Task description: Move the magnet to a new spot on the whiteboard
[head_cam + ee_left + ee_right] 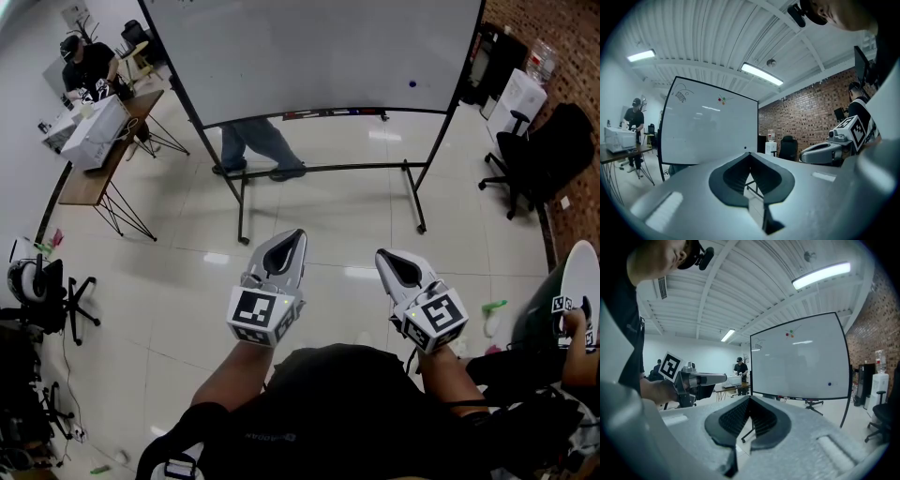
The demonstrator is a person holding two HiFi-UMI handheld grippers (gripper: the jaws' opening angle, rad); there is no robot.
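While left claw (295,236) and right claw (384,255) clench empty, magnet (412,83) sits on whiteboard (319,56)

Held side by side over the floor (319,244), both claws are closed tip to tip with nothing between them. The whiteboard stands at twelve o'clock from them, well apart. The magnet, a small dot that looks dark blue, clings near the board's four o'clock corner.
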